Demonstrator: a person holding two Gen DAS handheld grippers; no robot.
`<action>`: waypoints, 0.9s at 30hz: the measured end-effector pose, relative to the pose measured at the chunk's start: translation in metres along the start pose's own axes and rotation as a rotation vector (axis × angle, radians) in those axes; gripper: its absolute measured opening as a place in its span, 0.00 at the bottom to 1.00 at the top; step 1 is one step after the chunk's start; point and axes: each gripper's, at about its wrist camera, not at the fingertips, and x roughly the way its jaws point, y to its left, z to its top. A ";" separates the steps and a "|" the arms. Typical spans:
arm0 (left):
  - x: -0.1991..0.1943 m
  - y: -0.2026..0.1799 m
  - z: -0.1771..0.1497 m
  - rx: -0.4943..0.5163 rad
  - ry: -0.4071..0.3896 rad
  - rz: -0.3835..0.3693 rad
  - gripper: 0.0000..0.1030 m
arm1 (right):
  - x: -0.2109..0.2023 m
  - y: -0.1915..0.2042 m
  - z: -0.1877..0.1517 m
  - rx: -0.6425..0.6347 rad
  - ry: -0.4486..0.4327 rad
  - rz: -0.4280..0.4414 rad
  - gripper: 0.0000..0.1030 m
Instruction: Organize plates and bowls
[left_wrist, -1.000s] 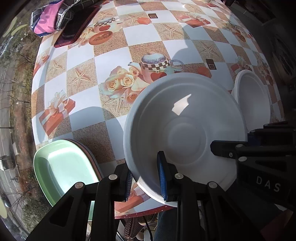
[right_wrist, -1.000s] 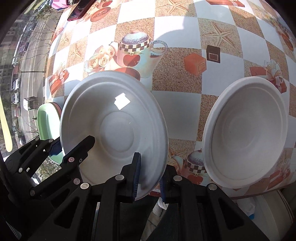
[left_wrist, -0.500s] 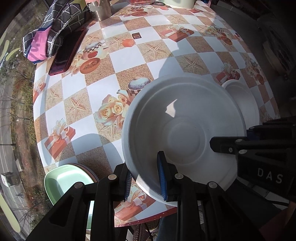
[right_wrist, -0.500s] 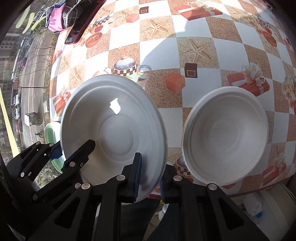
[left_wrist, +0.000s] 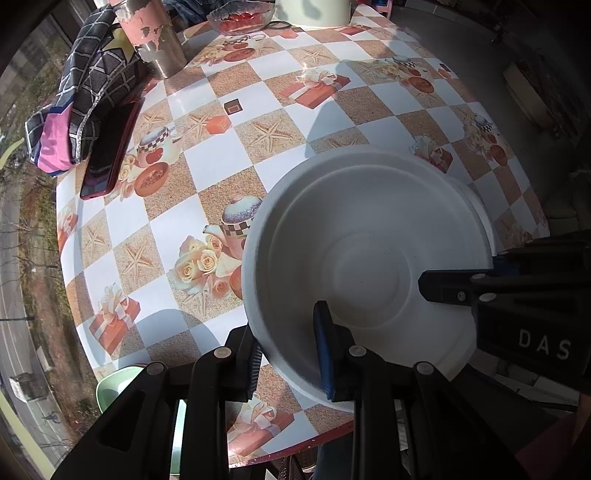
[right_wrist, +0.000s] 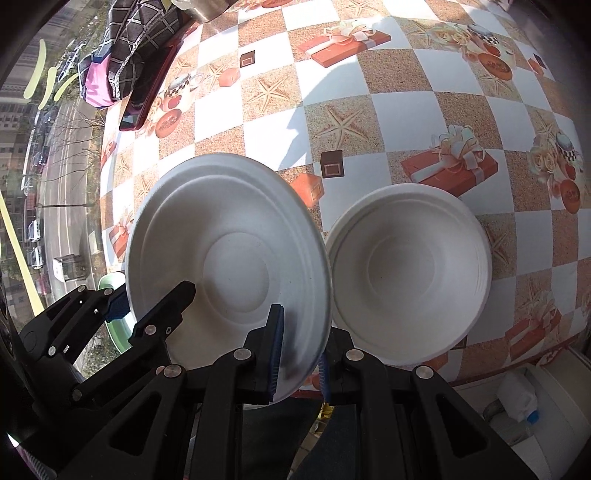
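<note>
A white paper bowl (left_wrist: 362, 266) hangs above the table, held by both grippers. My left gripper (left_wrist: 288, 343) is shut on its near left rim, one blue pad inside and one outside. My right gripper (left_wrist: 469, 273) grips the bowl's right rim. In the right wrist view the same bowl (right_wrist: 229, 258) has my right gripper (right_wrist: 301, 343) shut on its lower right rim and my left gripper (right_wrist: 147, 301) on its left rim. A second white bowl (right_wrist: 406, 273) sits on the table just right of it, mostly hidden in the left wrist view (left_wrist: 480, 206).
A green plate (left_wrist: 118, 387) on a stack lies at the table's near left edge. A dark phone (left_wrist: 110, 147), a checked pouch (left_wrist: 81, 92), a metal tumbler (left_wrist: 155, 40) and a glass dish (left_wrist: 240, 16) stand at the far side. The round table's edge (right_wrist: 517, 369) runs close below the second bowl.
Both grippers have lifted the held bowl and carried it right, toward the second bowl. More of the table shows, and the green plate has slid to the lower left.
</note>
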 end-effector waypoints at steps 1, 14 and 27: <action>0.000 -0.003 0.001 0.007 -0.002 -0.001 0.26 | -0.002 -0.002 -0.001 0.007 -0.004 0.000 0.19; 0.001 -0.033 0.019 0.109 -0.021 -0.009 0.26 | -0.025 -0.041 -0.009 0.117 -0.045 0.010 0.19; 0.014 -0.078 0.038 0.225 -0.004 -0.030 0.26 | -0.034 -0.094 -0.024 0.273 -0.069 0.018 0.19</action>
